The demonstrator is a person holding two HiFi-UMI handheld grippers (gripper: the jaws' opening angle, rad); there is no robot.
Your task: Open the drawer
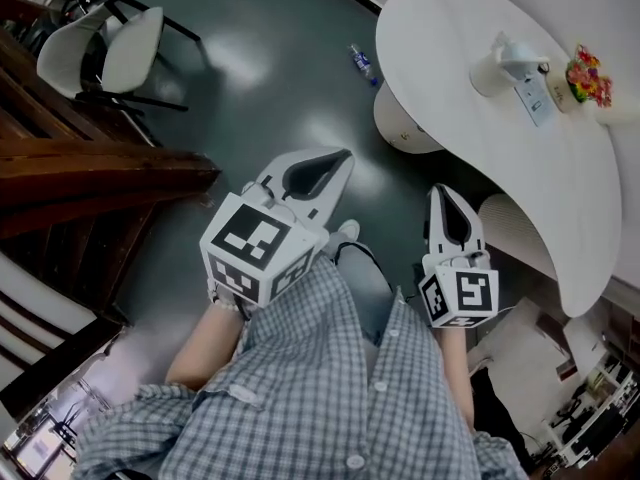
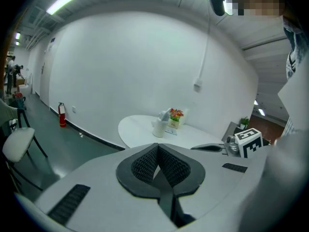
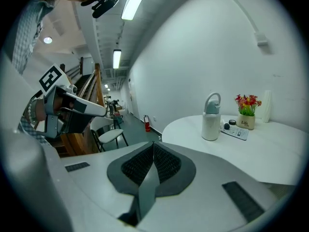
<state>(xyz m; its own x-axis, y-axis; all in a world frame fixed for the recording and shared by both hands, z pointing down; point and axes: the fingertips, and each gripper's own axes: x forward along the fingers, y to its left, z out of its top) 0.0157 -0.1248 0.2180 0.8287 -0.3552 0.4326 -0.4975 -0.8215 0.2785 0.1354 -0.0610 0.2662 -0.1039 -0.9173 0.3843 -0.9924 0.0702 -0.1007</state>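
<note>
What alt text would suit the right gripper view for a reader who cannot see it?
The right hand-held gripper fills the foreground, its jaws shut together with nothing between them. Beyond it stands a rounded white table bearing a white flask and a small pot of flowers. The left hand-held gripper shows at the picture's left.

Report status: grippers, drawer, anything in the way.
Left gripper shut, empty. Right gripper shut, empty. Drawer not in view. White table close on the right, untouched.
</note>
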